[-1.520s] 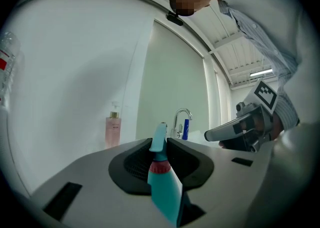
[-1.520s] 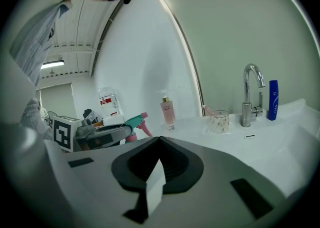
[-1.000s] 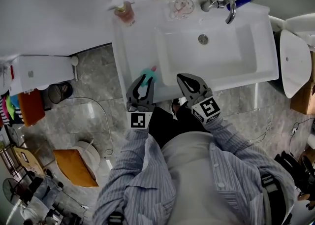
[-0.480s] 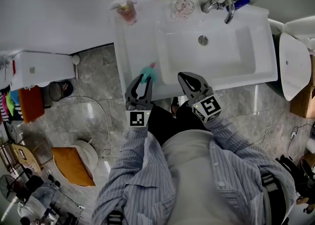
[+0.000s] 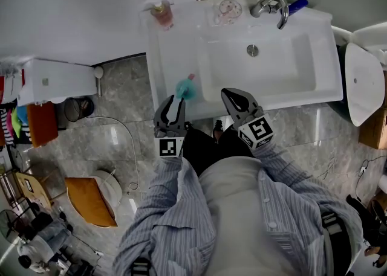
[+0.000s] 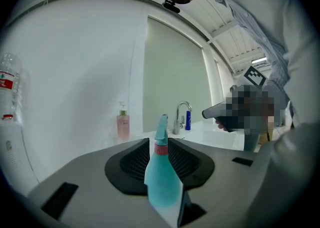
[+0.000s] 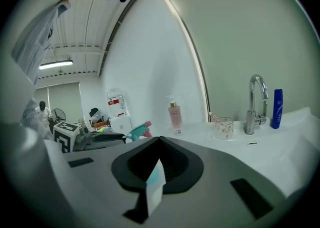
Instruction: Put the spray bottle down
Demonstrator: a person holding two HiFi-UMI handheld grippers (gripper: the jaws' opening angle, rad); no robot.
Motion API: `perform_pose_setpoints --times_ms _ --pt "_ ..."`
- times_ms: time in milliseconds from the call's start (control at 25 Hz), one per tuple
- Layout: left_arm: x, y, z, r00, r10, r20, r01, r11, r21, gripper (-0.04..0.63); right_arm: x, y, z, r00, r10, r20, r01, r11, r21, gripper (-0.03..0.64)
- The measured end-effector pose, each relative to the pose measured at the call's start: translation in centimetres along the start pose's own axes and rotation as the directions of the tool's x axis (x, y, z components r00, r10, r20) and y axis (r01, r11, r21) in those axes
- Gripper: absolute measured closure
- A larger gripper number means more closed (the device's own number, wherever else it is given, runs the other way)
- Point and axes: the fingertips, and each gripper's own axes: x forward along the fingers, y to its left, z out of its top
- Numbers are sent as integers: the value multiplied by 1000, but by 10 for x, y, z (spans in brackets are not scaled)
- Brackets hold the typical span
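Note:
The teal spray bottle [image 5: 185, 89] with a pink collar stands upright on the front left of the white sink counter [image 5: 166, 51]. My left gripper [image 5: 174, 101] sits just short of it at the counter's edge, open, its fingers apart and off the bottle. In the left gripper view the bottle [image 6: 161, 179] rises straight ahead, its base hidden by the jaws. My right gripper [image 5: 228, 94] hovers at the front rim of the basin, shut with nothing in it. Its own view catches the bottle's nozzle [image 7: 137, 131] to the left.
A pink soap dispenser [image 5: 162, 12], a glass cup [image 5: 228, 9], the faucet [image 5: 275, 8] and a blue bottle [image 5: 297, 4] line the counter's back. A toilet [image 5: 363, 75] stands to the right; a bin [image 5: 75, 110] and clutter are on the floor at the left.
The left gripper has let go of the spray bottle and drawn back a little; the bottle now stands free on the counter. The right gripper has barely moved.

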Motion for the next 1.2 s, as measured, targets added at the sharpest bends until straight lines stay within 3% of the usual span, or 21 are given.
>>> perform_pose_setpoints --times_ms 240,560,1200 --pt "-11 6 29 1000 8 8 -8 1000 6 516 -1 6 19 999 13 33 -12 1000 -9 601" --pt "-4 10 87 997 -57 43 55 998 39 557 -5 14 59 996 14 93 -11 1000 -26 601" --pt "27 10 143 981 -155 119 146 986 82 594 -17 -1 106 974 -113 196 117 993 -8 602"
